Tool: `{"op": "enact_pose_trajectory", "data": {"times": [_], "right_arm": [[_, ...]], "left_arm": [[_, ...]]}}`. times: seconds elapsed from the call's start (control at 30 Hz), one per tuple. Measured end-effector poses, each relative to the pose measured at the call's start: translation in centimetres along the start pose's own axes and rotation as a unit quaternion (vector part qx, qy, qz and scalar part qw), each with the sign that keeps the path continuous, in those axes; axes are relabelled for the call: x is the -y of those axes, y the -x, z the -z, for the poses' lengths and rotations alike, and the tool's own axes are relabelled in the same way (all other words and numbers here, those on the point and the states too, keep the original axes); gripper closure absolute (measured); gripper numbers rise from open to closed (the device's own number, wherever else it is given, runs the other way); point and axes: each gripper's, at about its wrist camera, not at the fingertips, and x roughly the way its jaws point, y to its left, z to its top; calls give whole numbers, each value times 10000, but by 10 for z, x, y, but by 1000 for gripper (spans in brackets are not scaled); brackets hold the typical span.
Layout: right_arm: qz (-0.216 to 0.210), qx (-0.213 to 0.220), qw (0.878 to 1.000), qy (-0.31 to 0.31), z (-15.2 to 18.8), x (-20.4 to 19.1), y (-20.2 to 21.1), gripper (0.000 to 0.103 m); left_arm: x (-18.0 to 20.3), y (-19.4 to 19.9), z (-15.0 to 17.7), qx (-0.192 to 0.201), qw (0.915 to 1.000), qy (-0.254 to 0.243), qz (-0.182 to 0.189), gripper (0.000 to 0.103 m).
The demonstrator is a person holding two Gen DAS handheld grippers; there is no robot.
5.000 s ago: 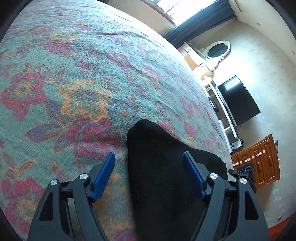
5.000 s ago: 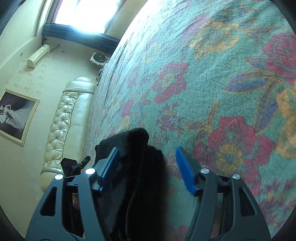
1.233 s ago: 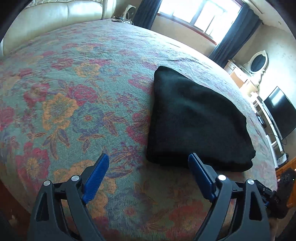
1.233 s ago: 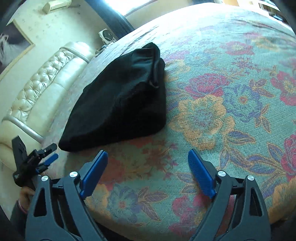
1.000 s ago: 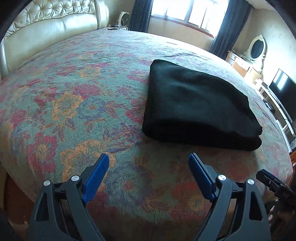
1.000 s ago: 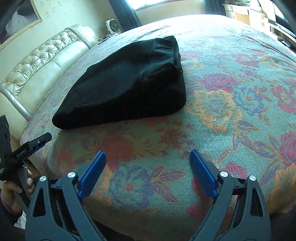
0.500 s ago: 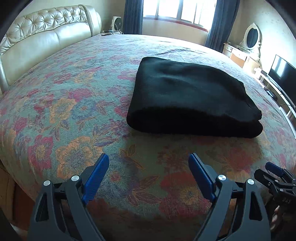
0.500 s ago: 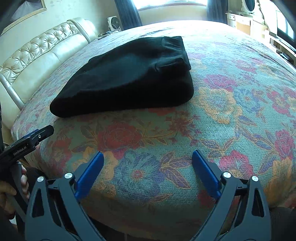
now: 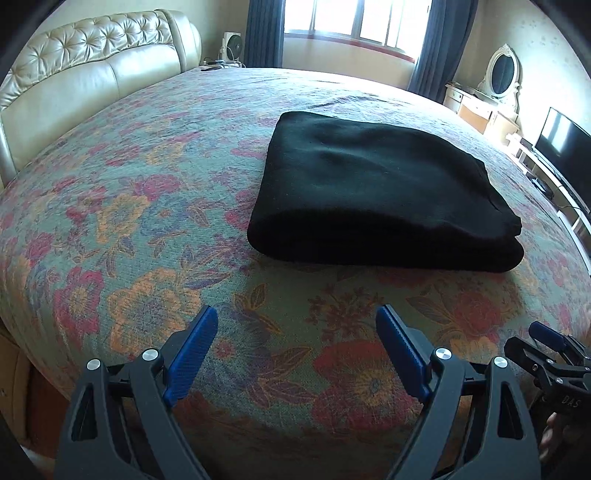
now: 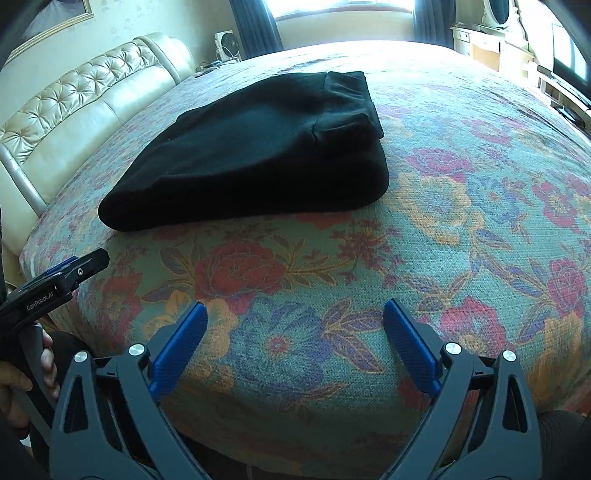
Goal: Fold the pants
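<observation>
Left wrist view first: the black pants [image 9: 376, 195] sit folded into a thick flat bundle on the bed [image 9: 140, 229], out on the floral bedspread a bit right of centre. The left gripper [image 9: 297, 356] hangs over the near edge of the bed with its blue jaws spread wide and nothing between them, well apart from the pants. Cream tufted headboard [image 9: 88, 77] is off to the left, window with dark curtains [image 9: 332, 22] at the back, a TV [image 9: 561, 144] on the right. The other gripper pokes in at the lower right corner.

Right wrist view: same deal. The right gripper [image 10: 295, 339] has its jaws wide apart too, empty, hovering over the bedspread near the bed's edge. The pants [image 10: 258, 151] lie further up the bed, left of centre, with the layered end showing on the right side. The left gripper [image 10: 55, 284] shows at the left edge, held in a hand [image 10: 22, 376].
</observation>
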Motion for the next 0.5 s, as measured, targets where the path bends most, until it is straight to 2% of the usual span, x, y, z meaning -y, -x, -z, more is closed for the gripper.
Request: {"op": "enact_pose_trajectory", "data": {"times": [0.5], "right_arm": [[8, 3, 10000, -3, 2, -2, 1, 7]], "left_arm": [[1, 0, 1, -40, 10000, 55, 14, 17]]}}
